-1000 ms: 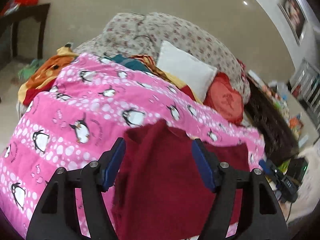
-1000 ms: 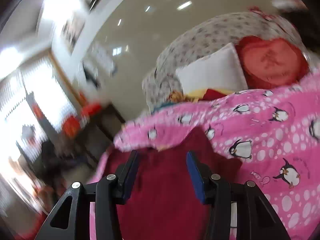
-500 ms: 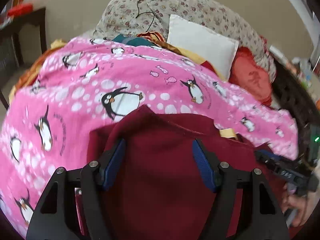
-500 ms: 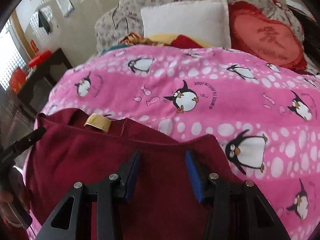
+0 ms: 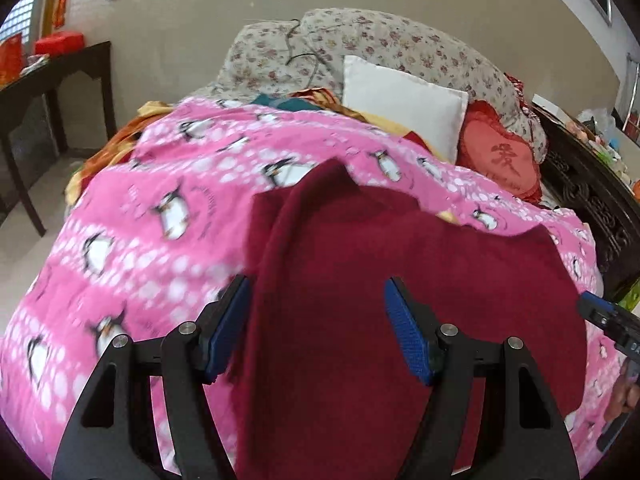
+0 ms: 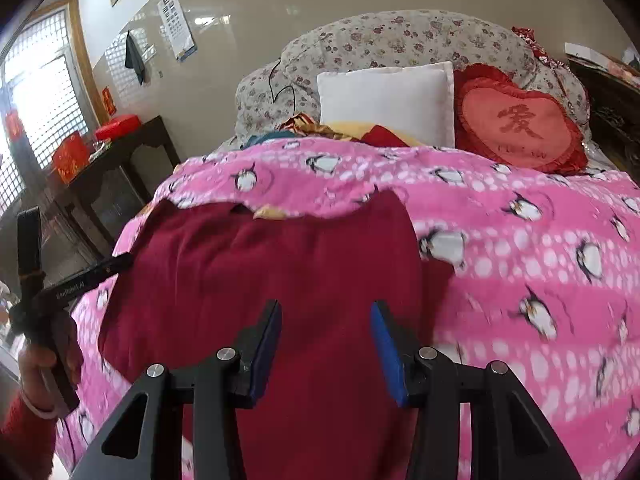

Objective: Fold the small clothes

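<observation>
A dark red garment (image 5: 400, 288) lies spread on a pink penguin blanket (image 5: 160, 220) over the bed; it also shows in the right wrist view (image 6: 260, 280), with a yellow neck label (image 6: 272, 212) at its far edge. My left gripper (image 5: 318, 320) is open and empty, hovering above the garment's left part. My right gripper (image 6: 325, 340) is open and empty above the garment's right part. The right gripper's tip (image 5: 608, 316) shows at the left view's right edge; the left gripper's handle (image 6: 60, 288) shows in the right view.
A white pillow (image 6: 384, 100), a red heart cushion (image 6: 520, 124) and a floral quilt (image 6: 400, 40) lie at the head of the bed. A dark side table (image 5: 52, 80) stands to the left. A dark carved bed frame (image 5: 592, 196) runs along the right.
Both grippers pulled back and up from the garment's far edge; more of the garment and bed shows now. Both jaws stayed open and empty.
</observation>
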`<state>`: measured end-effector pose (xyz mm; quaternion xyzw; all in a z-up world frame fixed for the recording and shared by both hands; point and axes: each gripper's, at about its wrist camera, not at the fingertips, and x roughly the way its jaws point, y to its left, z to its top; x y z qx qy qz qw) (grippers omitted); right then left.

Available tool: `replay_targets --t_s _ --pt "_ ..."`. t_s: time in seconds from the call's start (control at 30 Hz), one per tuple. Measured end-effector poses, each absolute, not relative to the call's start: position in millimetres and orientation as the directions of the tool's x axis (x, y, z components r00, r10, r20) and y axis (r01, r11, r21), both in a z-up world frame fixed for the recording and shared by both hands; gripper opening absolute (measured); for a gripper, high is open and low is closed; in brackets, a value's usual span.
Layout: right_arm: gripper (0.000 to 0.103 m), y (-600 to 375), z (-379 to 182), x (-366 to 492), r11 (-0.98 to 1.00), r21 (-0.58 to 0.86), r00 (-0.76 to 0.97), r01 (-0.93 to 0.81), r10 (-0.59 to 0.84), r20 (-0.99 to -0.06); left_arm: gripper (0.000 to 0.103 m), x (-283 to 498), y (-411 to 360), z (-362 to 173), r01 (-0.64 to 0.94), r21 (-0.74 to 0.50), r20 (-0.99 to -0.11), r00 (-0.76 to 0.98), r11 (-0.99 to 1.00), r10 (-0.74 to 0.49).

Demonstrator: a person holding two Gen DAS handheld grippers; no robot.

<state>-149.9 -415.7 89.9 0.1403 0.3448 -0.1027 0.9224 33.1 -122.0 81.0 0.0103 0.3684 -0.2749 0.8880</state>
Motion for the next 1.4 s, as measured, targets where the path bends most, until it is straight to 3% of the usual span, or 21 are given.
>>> replay_targets --t_s 0.23,0.63,0.87,1.0,1.07,1.2,1.4 --pt "0.045 -417.8 75.9 -142.0 0.931 0.183 0.717 0.317 -0.109 -0.688 0.069 45.2 -108.5 32.2 0.410 -0.256 -0.743 0.497 0.876 -0.449" --pt "0.045 -357.8 98.8 -120.8 0.953 0.244 0.770 0.178 0.019 -0.638 0.069 10.6 -100.1 49.6 0.407 -0.178 -0.689 0.599 0.896 -0.408" --pt "0.045 -306.0 104.4 -48.6 0.961 0.275 0.808 0.040 0.131 -0.575 0.069 8.0 -89.9 46.4 0.384 -0.136 -0.655 0.656 0.913 -0.374" --pt "0.044 -278.5 100.6 0.2 0.966 0.259 0.812 -0.014 0.162 -0.560 0.069 15.3 -76.4 38.7 0.366 -0.174 -0.641 0.663 0.914 -0.387" --pt "0.042 -265.7 98.4 26.3 0.973 0.229 0.814 -0.020 0.149 -0.562 0.069 18.3 -72.0 34.8 0.374 -0.199 -0.643 0.647 0.906 -0.409" --pt "0.024 -246.4 78.8 85.0 0.989 0.142 0.769 0.034 0.065 -0.636 0.069 22.2 -68.6 31.6 0.392 -0.234 -0.632 0.634 0.890 -0.446" --pt "0.024 -246.7 63.0 109.0 0.988 0.150 0.766 0.036 0.069 -0.639 0.069 32.7 -62.1 23.9 0.392 -0.312 -0.639 0.587 0.865 -0.496"
